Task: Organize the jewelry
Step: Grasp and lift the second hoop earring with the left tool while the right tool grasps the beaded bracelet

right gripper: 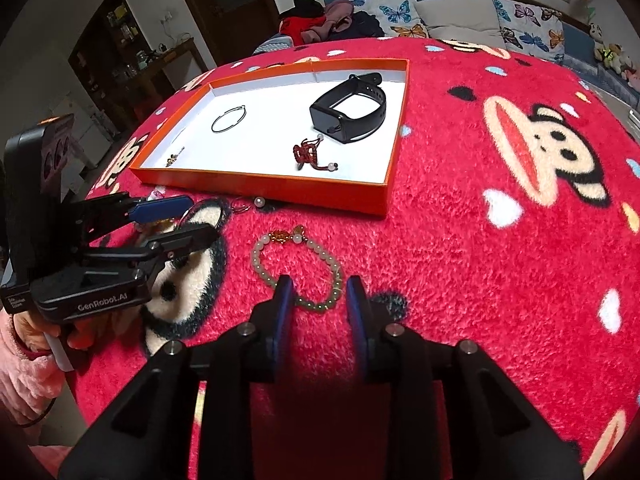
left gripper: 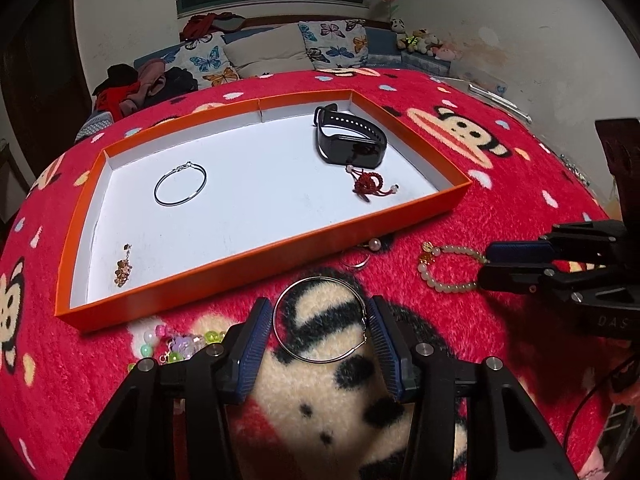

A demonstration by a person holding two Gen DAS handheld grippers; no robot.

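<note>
An orange tray (left gripper: 256, 276) with a white floor lies on the red blanket; it also shows in the right wrist view (right gripper: 264, 184). It holds a black smart band (left gripper: 350, 136), a red knotted bracelet (left gripper: 370, 184), a thin silver bangle (left gripper: 181, 184) and a small gold earring (left gripper: 123, 270). My left gripper (left gripper: 320, 322) is open, its fingers on either side of a large silver hoop (left gripper: 320, 320) lying on the blanket. My right gripper (right gripper: 320, 294) is open around the near side of a pale bead bracelet (right gripper: 296, 270).
A ring with a pearl (left gripper: 362, 254) lies just outside the tray's near wall. Colourful beads (left gripper: 176, 346) lie left of the left gripper. A sofa with butterfly cushions (left gripper: 280, 50) stands beyond the blanket. The person's pink sleeve (right gripper: 24, 360) shows at lower left in the right wrist view.
</note>
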